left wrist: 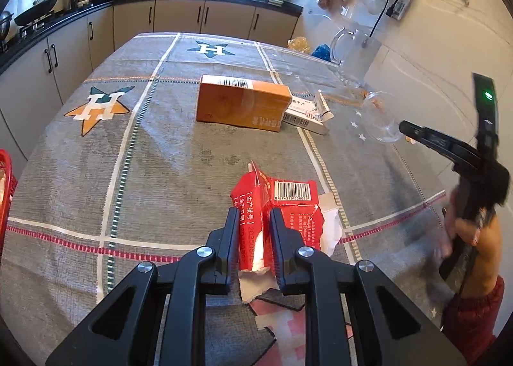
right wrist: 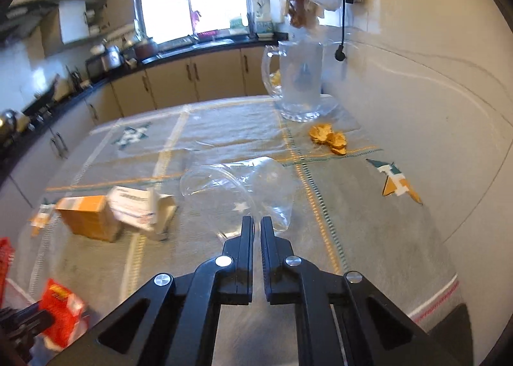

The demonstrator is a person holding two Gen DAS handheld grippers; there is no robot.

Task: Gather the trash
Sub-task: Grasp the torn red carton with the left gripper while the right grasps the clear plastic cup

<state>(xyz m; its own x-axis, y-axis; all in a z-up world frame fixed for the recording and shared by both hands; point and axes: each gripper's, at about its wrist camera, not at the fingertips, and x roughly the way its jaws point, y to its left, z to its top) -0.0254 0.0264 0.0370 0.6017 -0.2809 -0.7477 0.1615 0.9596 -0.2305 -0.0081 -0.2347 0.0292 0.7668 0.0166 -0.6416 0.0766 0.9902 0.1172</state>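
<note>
Your left tool point(left wrist: 255, 217) is clamping a torn red carton point(left wrist: 275, 205), its long axis running away from you along the fingers; the near end is ragged and partly hidden between the jaws. Your right tool point(right wrist: 257, 221) is pinching the wall of a clear cup point(right wrist: 243, 189), which is lying on its side with the mouth facing left; its edges are hard to trace against the cloth. Only the right view is showing orange scraps point(right wrist: 330, 138) near the glass jug point(right wrist: 298, 77), though blur is smearing the orange box point(right wrist: 86, 217) and white box point(right wrist: 141, 208). The left view is showing those boxes sharply, touching each other mid-surface point(left wrist: 160, 173), and a red basket point(left wrist: 4, 192) cut off at the left edge.
</note>
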